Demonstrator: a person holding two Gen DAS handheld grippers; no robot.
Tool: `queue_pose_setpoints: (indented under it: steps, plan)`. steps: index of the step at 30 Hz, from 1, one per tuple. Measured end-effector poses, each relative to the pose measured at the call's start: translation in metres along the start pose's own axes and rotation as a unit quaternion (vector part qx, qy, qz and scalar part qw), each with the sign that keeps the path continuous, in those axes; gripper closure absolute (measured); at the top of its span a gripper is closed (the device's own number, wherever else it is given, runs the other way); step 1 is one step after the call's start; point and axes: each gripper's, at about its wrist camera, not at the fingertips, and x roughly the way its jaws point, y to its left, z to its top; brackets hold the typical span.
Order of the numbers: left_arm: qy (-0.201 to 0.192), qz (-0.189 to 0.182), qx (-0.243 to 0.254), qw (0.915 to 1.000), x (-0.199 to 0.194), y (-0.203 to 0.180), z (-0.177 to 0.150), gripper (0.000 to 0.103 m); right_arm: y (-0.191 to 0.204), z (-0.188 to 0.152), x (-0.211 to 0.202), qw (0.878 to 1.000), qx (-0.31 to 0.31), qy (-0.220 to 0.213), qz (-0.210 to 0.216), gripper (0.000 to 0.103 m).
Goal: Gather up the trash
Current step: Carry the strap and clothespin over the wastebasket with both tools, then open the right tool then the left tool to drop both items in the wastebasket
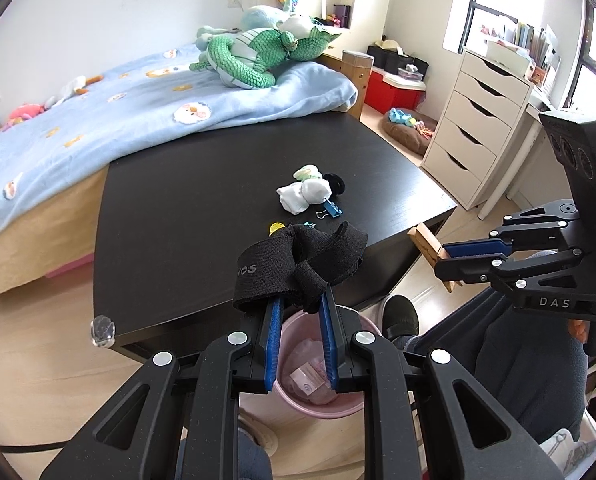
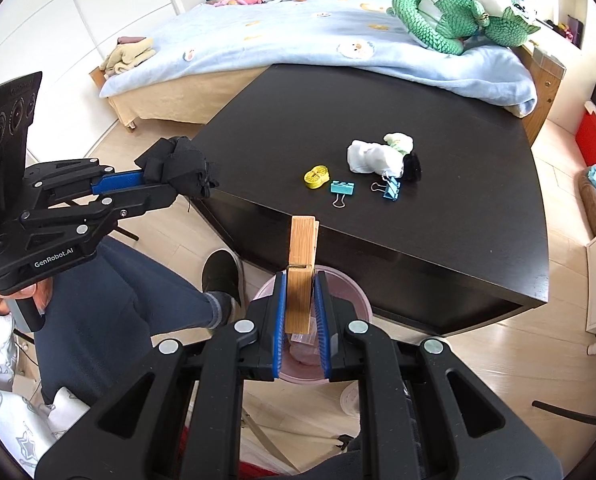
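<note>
**Q:** Left tool [image 1: 300, 304] and right tool [image 2: 300, 300]: what does each grip?

**A:** Left pinches a crumpled black cloth [image 1: 298, 264]; right pinches an upright wooden clothespin [image 2: 301, 268]. Both hang above the pink bin [image 2: 354, 300], which already holds some litter.

**Q:** What remains?

**A:** On the bench [image 2: 438, 240] beyond: yellow tape [image 2: 317, 176], two blue binder clips [image 2: 342, 188], and balled white socks [image 2: 372, 156].

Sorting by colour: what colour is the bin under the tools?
Pink bin, clearest in the left wrist view.

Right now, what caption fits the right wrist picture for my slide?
Right gripper holds a wooden clothespin above the pink bin, beside the black table.
</note>
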Motion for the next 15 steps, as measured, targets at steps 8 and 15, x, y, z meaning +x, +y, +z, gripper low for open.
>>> queue_pose_setpoints:
  steps: [8,15]
  plan:
    - [-0.005,-0.005,-0.002,1.0,-0.0053,0.0026,-0.001,0.085,0.0023,-0.0008,0.0065,1.0,-0.001,0.004,0.018,0.088]
    - [-0.002,-0.008,0.0,1.0,-0.0049,0.0024,-0.0011,0.085,-0.0044,-0.0001,0.0038,1.0,0.01,-0.005,-0.006,0.017]
